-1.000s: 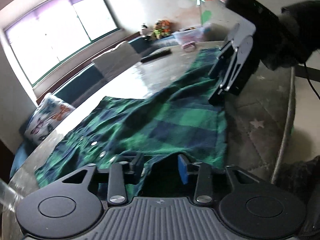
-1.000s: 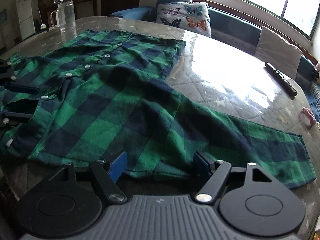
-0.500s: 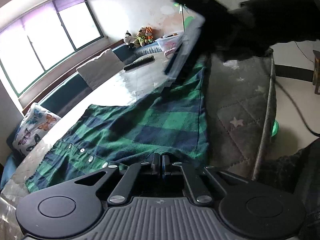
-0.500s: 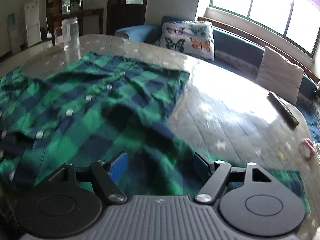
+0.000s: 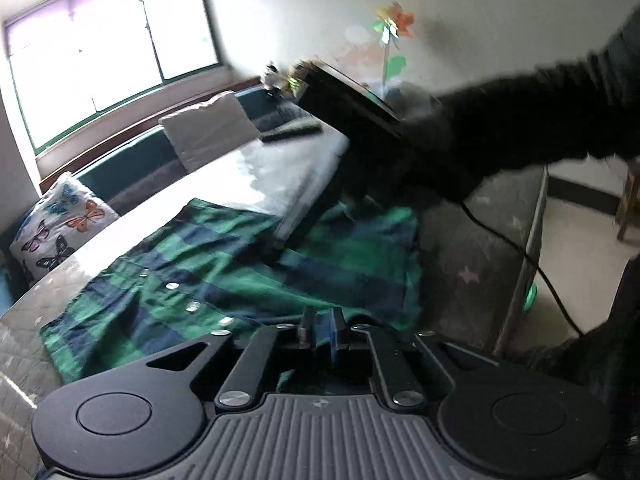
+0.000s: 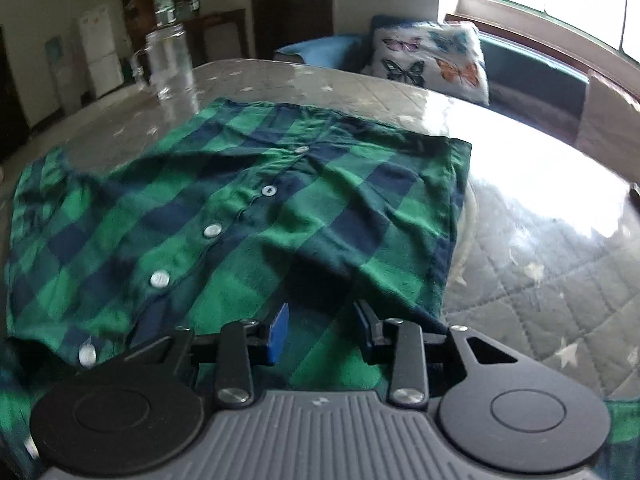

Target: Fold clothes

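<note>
A green and navy plaid button shirt [image 6: 248, 216] lies front up on a round padded table [image 6: 540, 264]. It also shows in the left wrist view [image 5: 224, 276]. My left gripper [image 5: 322, 326] is shut on the shirt's near edge, with cloth pinched between its jaws. My right gripper [image 6: 322, 326] is open and held low over the shirt, with cloth lying between and under its jaws. In the left wrist view the right gripper [image 5: 316, 216] is blurred over the middle of the shirt.
A glass pitcher [image 6: 168, 64] stands at the table's far left. A butterfly cushion [image 6: 432, 60] and a white cushion [image 5: 208, 132] sit on the window bench. A remote [image 5: 290, 133] lies on the far table side. A black cable [image 5: 508, 240] hangs by the table edge.
My left gripper closed on the shirt's edge. My right gripper lifted off the sleeve end and swung left over the shirt body, its jaws narrowing but still open.
</note>
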